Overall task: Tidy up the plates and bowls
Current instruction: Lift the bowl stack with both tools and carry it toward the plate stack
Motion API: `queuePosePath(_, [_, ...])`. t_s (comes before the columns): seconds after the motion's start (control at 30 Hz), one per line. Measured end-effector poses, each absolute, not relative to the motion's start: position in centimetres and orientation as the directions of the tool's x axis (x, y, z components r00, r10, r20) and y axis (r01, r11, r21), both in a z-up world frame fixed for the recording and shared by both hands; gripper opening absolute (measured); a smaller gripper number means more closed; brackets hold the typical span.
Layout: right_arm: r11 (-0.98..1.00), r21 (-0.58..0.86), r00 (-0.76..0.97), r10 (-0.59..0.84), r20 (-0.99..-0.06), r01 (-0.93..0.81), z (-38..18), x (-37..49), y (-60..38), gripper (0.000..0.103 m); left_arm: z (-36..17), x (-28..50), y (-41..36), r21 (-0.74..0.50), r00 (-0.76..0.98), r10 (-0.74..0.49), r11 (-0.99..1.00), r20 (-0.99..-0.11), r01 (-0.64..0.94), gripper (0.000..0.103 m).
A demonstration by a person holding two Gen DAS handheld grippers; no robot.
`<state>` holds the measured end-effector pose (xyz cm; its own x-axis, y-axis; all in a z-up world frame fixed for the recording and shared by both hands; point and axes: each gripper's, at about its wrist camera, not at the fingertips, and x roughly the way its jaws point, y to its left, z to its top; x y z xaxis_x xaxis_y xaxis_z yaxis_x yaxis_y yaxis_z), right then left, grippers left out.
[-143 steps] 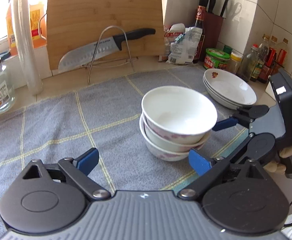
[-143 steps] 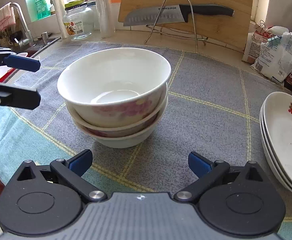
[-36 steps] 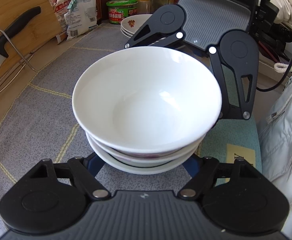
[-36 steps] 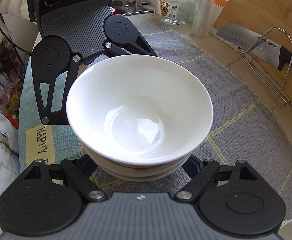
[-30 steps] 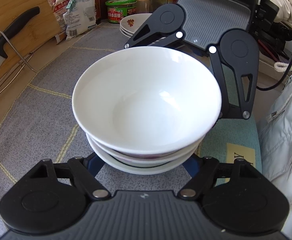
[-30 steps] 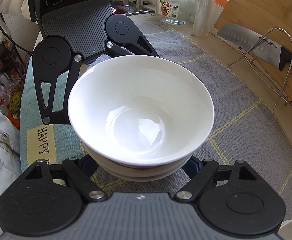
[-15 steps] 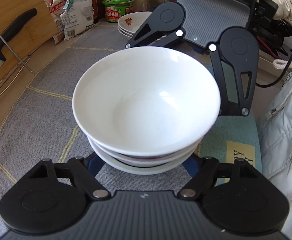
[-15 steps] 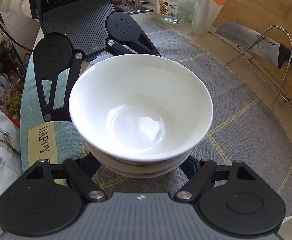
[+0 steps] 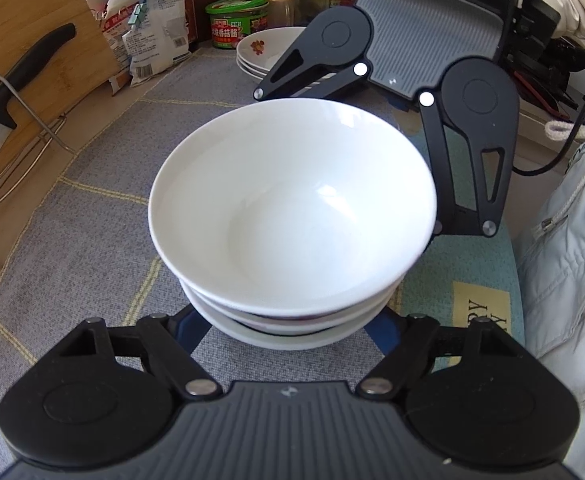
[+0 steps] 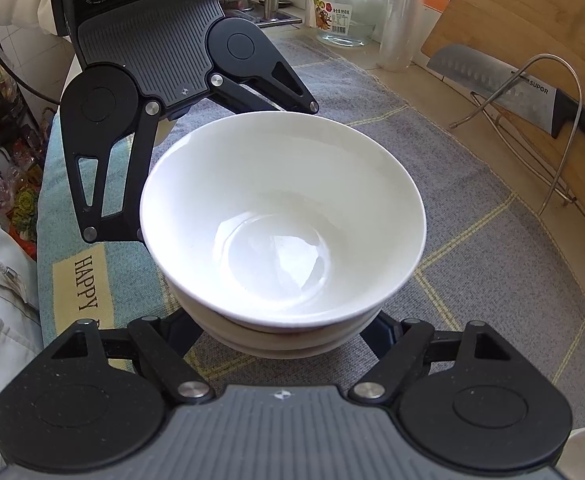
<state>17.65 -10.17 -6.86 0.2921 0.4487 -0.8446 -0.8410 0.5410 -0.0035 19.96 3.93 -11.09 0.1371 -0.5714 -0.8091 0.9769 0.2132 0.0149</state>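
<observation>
Fingers of the left gripper (image 9: 288, 330) reach in under the stack of bowls (image 9: 292, 216) from one side, and those of the right gripper (image 10: 282, 334) from the opposite side, so the stack sits squarely between both pairs, equally near each hand. Right jaws have just been closing, with the lowest bowl between them. Whether either pair's blue pads actually press the bottom bowl I cannot tell; the rims hide them. Stack rests on the grey cloth (image 9: 92, 216).

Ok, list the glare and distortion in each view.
Left wrist: sunlit glare washes out the top bowl, and the fisheye bends the mat lines. Right wrist: a bright reflection sits in the bowl's bottom, and the board curves at the frame edge.
</observation>
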Motion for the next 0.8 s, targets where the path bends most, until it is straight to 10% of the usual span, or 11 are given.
queuePosePath(0.8, [0.536, -0.046, 0.331, 0.448, -0.830, -0.843, -2.8, 16.6, -16.7, 0.086, -7.2, 19.9, -1.9, 0.062, 0.181, -0.583, 0.217, -0.792, 0.974, 0.081])
